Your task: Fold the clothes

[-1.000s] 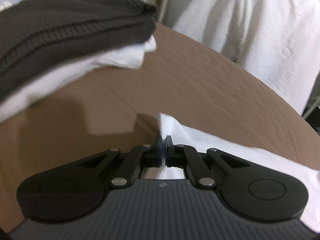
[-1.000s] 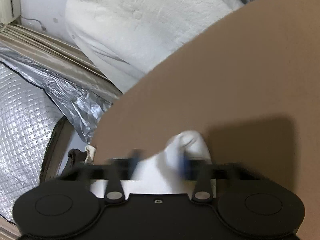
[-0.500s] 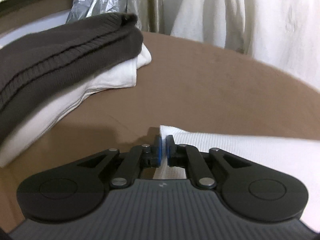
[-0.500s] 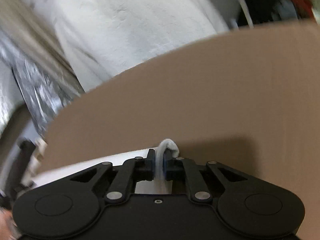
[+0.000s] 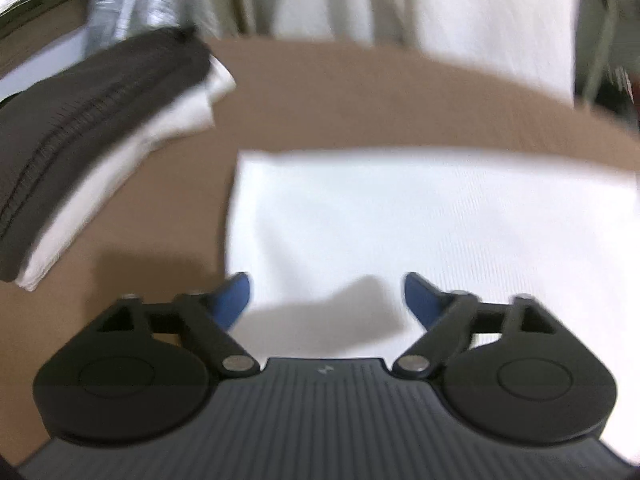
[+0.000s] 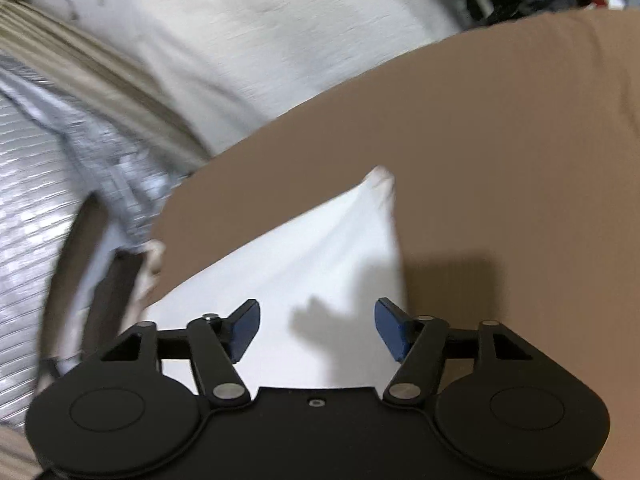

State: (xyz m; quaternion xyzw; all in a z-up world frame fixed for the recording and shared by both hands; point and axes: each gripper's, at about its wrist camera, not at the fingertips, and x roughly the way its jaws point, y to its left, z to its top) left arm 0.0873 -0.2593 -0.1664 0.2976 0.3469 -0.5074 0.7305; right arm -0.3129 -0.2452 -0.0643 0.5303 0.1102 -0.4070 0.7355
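Grippers L (image 5: pixel 326 294) & R (image 6: pixel 316 326) above white garment (image 5: pixel 400 220), jaws apart

A brown table (image 5: pixel 392 92) fills both views; beyond its far edge hang a white sheet (image 6: pixel 280 28) and silver quilted foil (image 6: pixel 24 184).

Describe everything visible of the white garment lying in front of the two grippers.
The white garment is a plain white cloth with a fine ribbed weave, lying flat on the brown surface. Its far edge and left edge look straight, as if folded. In the right wrist view one corner is peaked with creases running down from it. Neither the left gripper nor the right gripper holds it: both are open above it, casting shadows on the cloth.
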